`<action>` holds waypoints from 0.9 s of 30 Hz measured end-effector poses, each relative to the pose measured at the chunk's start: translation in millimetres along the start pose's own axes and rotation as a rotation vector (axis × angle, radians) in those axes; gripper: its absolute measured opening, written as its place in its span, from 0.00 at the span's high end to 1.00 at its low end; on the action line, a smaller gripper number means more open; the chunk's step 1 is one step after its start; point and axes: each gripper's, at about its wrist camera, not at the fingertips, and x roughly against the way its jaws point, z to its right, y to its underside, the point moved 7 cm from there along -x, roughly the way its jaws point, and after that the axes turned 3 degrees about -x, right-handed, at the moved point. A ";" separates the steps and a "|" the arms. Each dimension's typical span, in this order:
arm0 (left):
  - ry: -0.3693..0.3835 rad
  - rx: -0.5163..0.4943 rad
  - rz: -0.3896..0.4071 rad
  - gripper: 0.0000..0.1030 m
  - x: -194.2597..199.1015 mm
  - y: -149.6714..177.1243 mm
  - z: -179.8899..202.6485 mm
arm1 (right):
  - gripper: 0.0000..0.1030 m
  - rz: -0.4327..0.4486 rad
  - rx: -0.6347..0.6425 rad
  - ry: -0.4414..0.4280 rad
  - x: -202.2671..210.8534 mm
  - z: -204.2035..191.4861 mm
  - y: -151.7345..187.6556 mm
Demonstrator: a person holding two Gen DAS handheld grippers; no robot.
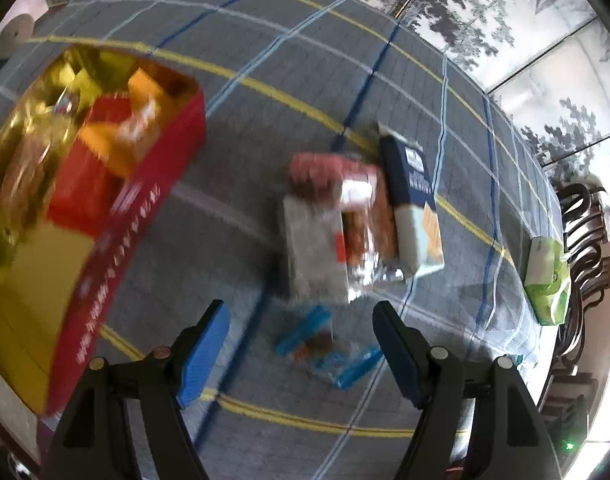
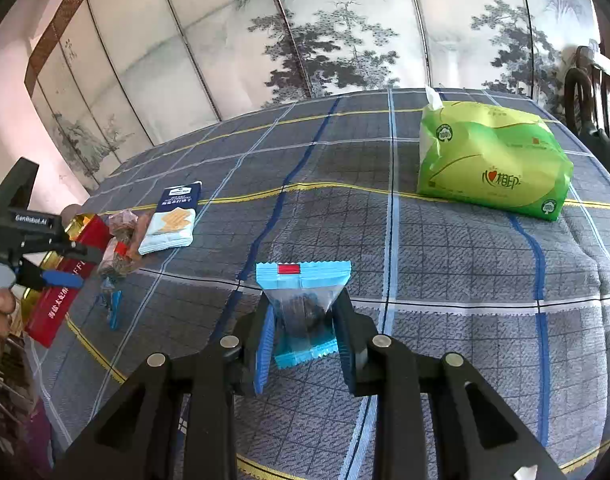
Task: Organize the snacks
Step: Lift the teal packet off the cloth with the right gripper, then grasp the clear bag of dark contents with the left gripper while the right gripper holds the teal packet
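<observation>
1. On the plaid tablecloth (image 2: 445, 264), the right gripper (image 2: 305, 332) has its blue pads clamped on a blue-edged clear snack packet (image 2: 301, 304) with something dark inside; the packet stands up between the fingers, and whether its lower edge is clear of the cloth cannot be told.
2. Off to the side, the left gripper (image 1: 301, 344) points steeply down with its fingers well apart and nothing between them; a second blue-edged packet (image 1: 325, 348) lies flat on the cloth below the gap.
3. A red box with a gold lining (image 1: 105, 184) stands at the cloth's edge, already holding several wrapped snacks. It is the likely collecting place.
4. Near the box lie a dark-blue-and-pale cracker pack (image 1: 413, 200) and a loose heap of reddish and silver wrappers (image 1: 337, 224), touching one another and not yet sorted.
5. A green tissue pack (image 2: 493, 160) sits well apart and looks to be no part of the job.
6. Judged step: mid-sort, one packet in hand, another about to be picked.
7. Next, the right hand probably needs to carry its packet across to the box, while the left must drop squarely over the flat packet and close on its thin edges; the left view is blurred, so alignment is uncertain.
</observation>
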 end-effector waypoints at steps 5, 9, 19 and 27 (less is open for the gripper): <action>-0.058 -0.047 0.014 0.27 -7.2 -14.2 -1.5 | 0.73 0.000 -0.006 -0.006 -0.2 0.8 -0.3; -0.065 -0.057 0.000 0.27 -18.3 -19.0 -0.9 | 0.73 0.000 -0.007 -0.005 -0.6 0.7 -0.3; -0.124 -0.151 0.036 0.66 -32.8 -25.8 6.0 | 0.73 -0.009 -0.007 0.007 -2.0 0.7 2.2; -0.104 -0.258 0.061 0.66 -14.5 5.1 4.6 | 0.73 -0.031 -0.019 0.031 -7.5 4.8 2.5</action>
